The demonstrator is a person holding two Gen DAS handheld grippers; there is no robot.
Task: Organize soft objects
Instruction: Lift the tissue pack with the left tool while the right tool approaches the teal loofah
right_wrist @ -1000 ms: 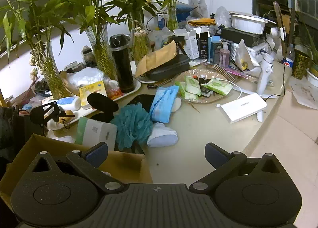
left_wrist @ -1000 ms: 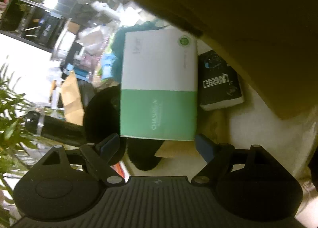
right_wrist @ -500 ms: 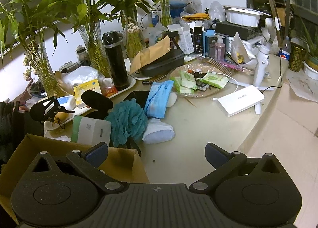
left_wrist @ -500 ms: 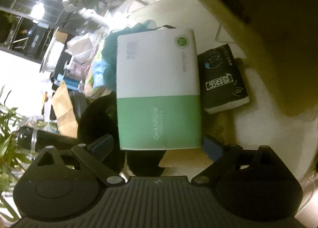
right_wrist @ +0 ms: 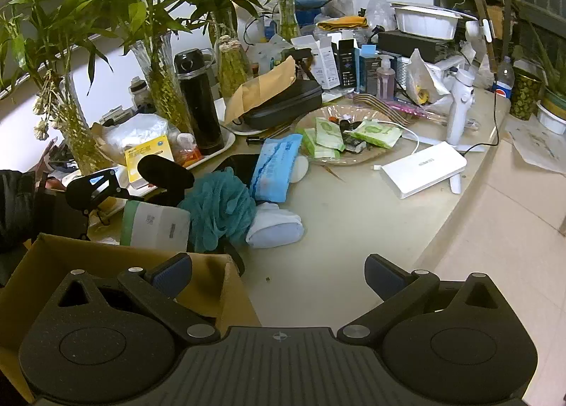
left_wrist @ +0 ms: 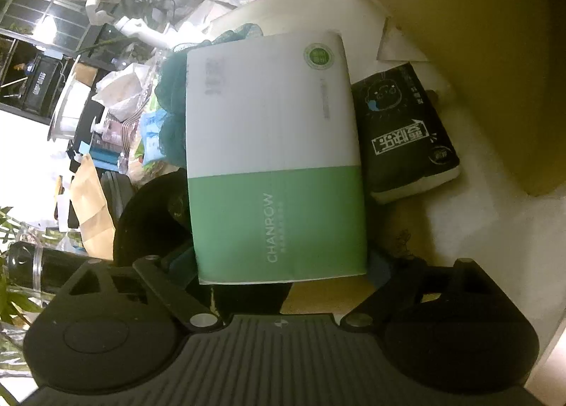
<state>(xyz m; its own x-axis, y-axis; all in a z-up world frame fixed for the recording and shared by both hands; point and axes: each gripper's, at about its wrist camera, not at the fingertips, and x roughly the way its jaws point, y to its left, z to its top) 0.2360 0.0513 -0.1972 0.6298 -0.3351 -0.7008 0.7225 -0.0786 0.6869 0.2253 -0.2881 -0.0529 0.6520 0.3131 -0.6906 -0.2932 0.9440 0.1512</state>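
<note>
Between the wide-set fingers of the left hand-held gripper [left_wrist: 279, 264], a white-and-green tissue pack [left_wrist: 272, 161] is sitting as the jaws are closing around it, beside a black tissue pack [left_wrist: 406, 137]. Farther right, the right hand-held gripper [right_wrist: 277, 273] is hanging spread apart and empty over the surface [right_wrist: 353, 229], near the cardboard box [right_wrist: 212, 278].

A rectangular soft tissue pack [left_wrist: 274, 158], white on its upper half and green on its lower, carries pale lettering and a round green badge. Beside it lies a black tissue pack [left_wrist: 403, 133] with white characters. A teal mesh bath sponge [right_wrist: 219, 207], a light blue wipes packet [right_wrist: 276, 167], a brown cardboard box [right_wrist: 106, 257].
</note>
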